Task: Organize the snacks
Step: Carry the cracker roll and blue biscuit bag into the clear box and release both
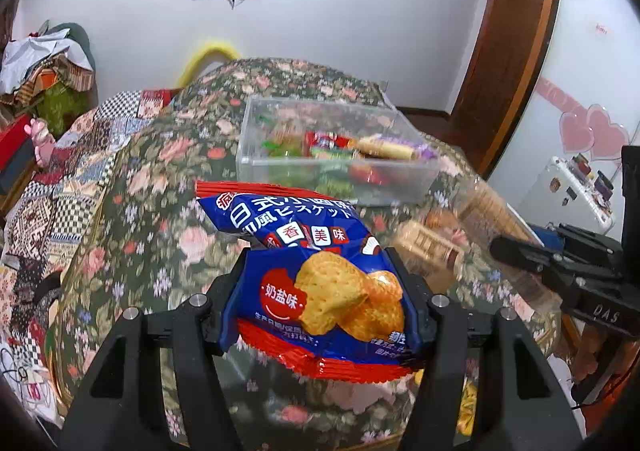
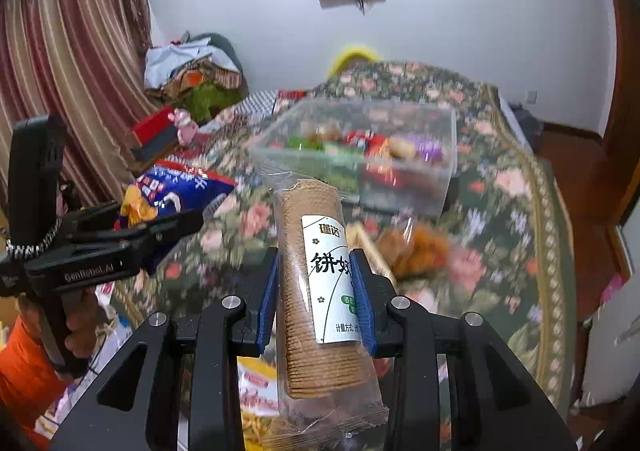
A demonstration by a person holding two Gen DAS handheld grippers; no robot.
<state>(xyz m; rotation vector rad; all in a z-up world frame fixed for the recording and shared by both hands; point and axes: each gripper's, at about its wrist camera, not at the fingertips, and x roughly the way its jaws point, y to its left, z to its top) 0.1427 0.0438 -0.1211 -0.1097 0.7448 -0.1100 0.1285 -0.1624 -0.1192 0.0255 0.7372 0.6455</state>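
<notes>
A clear plastic box (image 1: 336,149) of wrapped snacks (image 1: 348,149) sits mid-frame on the floral-clothed worktop (image 1: 160,179); a blue biscuit bag (image 1: 320,271) hangs below it.

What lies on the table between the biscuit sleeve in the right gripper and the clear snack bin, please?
In the right wrist view, only flowered tablecloth lies between the biscuit sleeve and the clear bin; loose packets sit off to the right.

the snacks (image 2: 360,151) inside the clear bin (image 2: 448,155) smear into coloured blur, and the packets (image 2: 416,247) lying before it cannot be identified.
</notes>
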